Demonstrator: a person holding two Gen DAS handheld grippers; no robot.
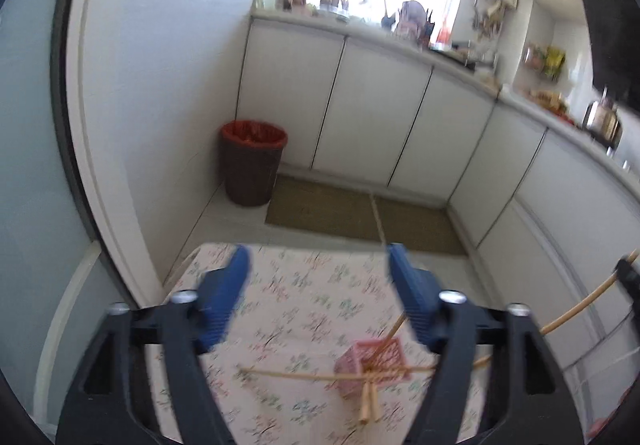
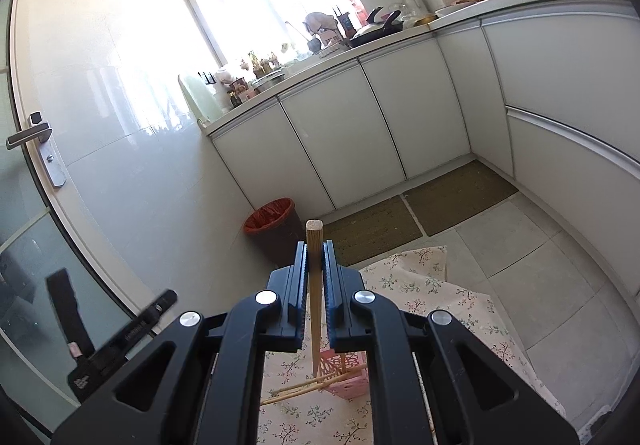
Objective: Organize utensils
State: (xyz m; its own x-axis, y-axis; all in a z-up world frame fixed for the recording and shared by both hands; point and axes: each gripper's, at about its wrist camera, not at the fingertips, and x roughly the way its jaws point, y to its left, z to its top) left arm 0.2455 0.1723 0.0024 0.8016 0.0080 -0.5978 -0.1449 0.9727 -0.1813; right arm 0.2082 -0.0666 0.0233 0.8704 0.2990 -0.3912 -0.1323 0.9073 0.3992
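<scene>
A small pink lattice basket (image 1: 374, 367) stands on a table covered with a floral cloth (image 1: 296, 309). Thin wooden chopsticks (image 1: 296, 375) lie crossed on the cloth against the basket, and some lean out of it. My left gripper (image 1: 318, 253) hangs above the cloth, open wide, with nothing between its blue fingers; the basket is below and to the right of it. My right gripper (image 2: 315, 245) is shut on one upright chopstick (image 2: 314, 229), whose lower tip points down over the basket (image 2: 352, 381).
A brown bin with a red liner (image 1: 254, 161) stands in the floor corner beyond the table. Two mats (image 1: 320, 209) lie before white cabinets (image 1: 376, 113). A glass door with a handle (image 2: 32, 133) is at the left. The table's far edge (image 1: 304, 247) is close.
</scene>
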